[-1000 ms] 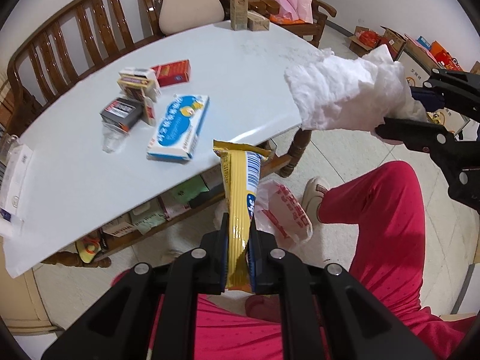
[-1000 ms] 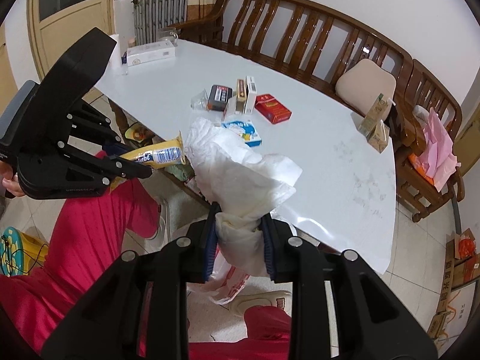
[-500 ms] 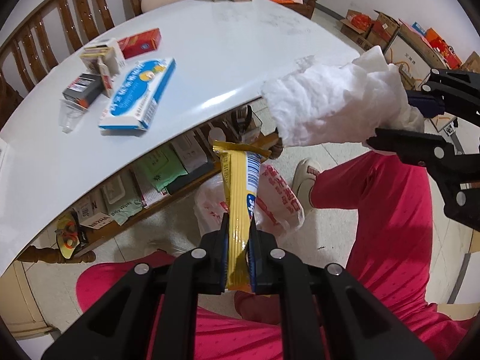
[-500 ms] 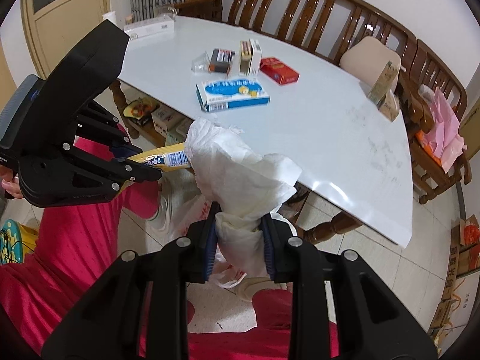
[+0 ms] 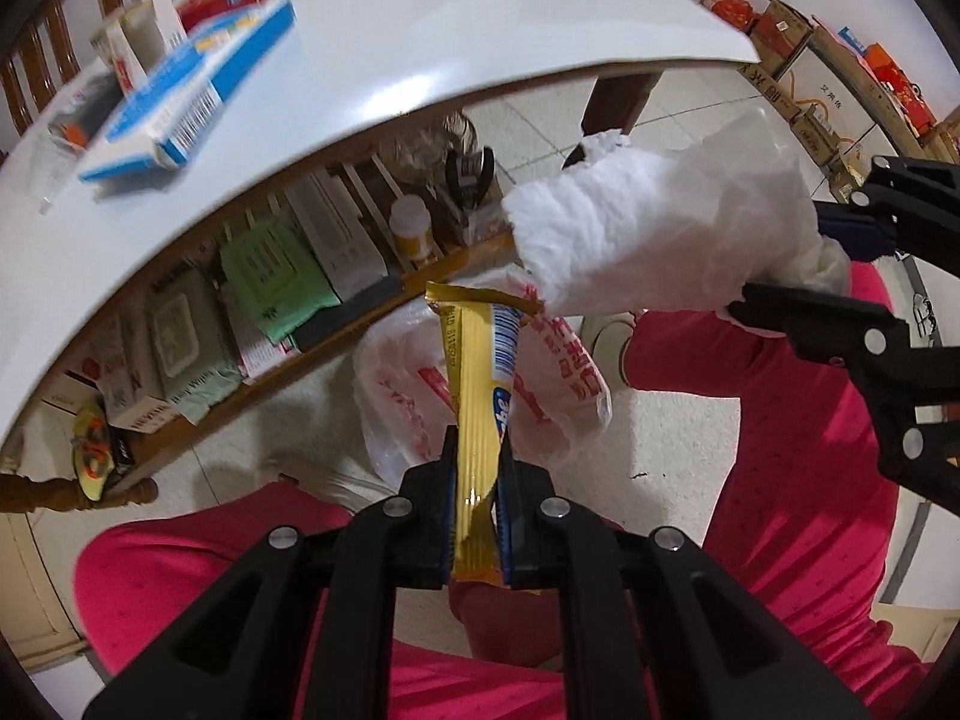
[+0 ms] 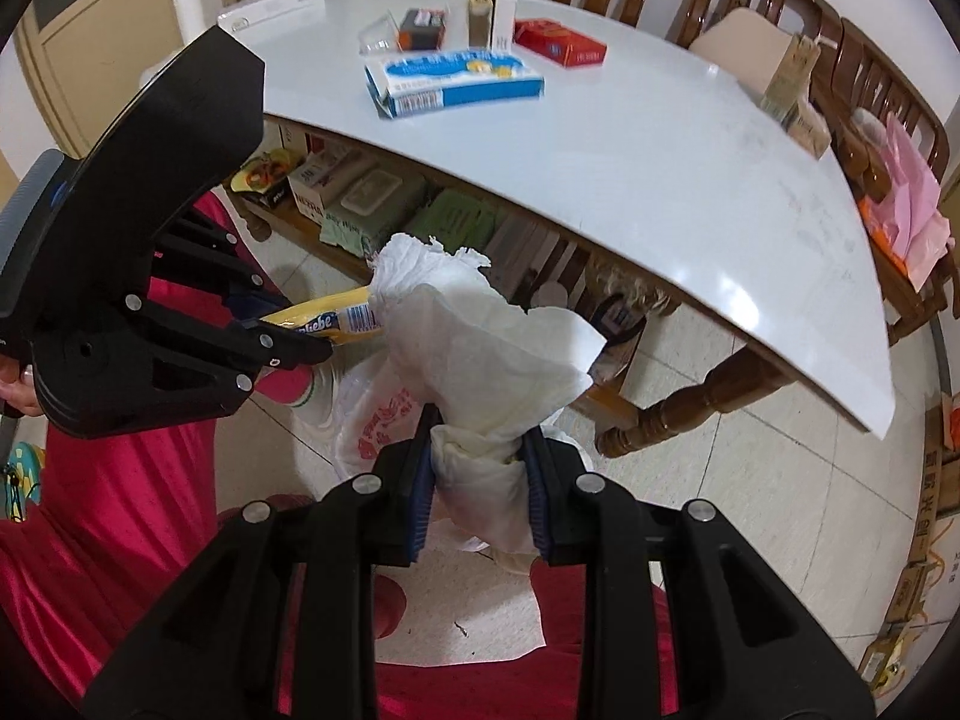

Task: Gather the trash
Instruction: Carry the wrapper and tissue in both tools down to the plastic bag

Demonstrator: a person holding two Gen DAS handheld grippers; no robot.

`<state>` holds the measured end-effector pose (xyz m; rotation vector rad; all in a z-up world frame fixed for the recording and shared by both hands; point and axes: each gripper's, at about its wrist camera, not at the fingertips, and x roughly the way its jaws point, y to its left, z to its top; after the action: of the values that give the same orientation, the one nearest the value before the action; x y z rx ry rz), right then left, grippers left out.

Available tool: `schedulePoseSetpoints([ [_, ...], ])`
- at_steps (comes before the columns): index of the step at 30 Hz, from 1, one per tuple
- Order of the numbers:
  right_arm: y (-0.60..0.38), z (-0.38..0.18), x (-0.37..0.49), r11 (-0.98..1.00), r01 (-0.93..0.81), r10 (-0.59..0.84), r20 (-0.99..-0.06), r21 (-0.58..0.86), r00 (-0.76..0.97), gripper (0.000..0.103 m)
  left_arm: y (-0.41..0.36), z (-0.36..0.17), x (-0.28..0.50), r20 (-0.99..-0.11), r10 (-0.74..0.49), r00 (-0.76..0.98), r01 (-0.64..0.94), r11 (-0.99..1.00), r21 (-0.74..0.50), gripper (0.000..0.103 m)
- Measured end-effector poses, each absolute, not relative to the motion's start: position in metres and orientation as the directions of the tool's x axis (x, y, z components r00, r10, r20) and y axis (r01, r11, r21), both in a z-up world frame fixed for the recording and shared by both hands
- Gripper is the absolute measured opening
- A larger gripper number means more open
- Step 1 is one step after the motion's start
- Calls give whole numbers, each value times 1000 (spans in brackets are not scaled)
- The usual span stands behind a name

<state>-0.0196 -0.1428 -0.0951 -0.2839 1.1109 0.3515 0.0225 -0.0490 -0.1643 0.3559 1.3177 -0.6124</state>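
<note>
My left gripper (image 5: 475, 450) is shut on a yellow snack wrapper (image 5: 477, 384), held upright below the table edge. The wrapper also shows in the right wrist view (image 6: 327, 317), sticking out of the left gripper (image 6: 312, 339). My right gripper (image 6: 480, 450) is shut on a crumpled white tissue (image 6: 480, 336); in the left wrist view the tissue (image 5: 654, 228) hangs just right of the wrapper's top, with the right gripper (image 5: 798, 264) behind it. A white plastic bag with red print (image 5: 414, 402) lies on the floor under both, also seen in the right wrist view (image 6: 375, 414).
The white table (image 6: 660, 138) carries a blue and white box (image 6: 456, 81), a red box (image 6: 561, 42) and small cartons. A shelf under it (image 5: 288, 276) holds packets and a bottle. My red-trousered legs (image 5: 798, 420) flank the bag. Cardboard boxes (image 5: 804, 48) line the wall.
Both grippers have moved down from table height to below the table edge, closer to the plastic bag on the floor. Each keeps its hold on its item.
</note>
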Motion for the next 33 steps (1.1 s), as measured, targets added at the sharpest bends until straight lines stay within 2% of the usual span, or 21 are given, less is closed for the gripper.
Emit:
schedulePoseSetpoints([
  [18,-148,-203,9,938,-347,79,-968,-9,240,26,-61,-263,54,-984,-175,-25,503,849,-163,11],
  [33,-154,-280,24,960,-271,98,-991,71,88,26,-62,-337,81,-974,-145,-175,401,893,-205,11],
])
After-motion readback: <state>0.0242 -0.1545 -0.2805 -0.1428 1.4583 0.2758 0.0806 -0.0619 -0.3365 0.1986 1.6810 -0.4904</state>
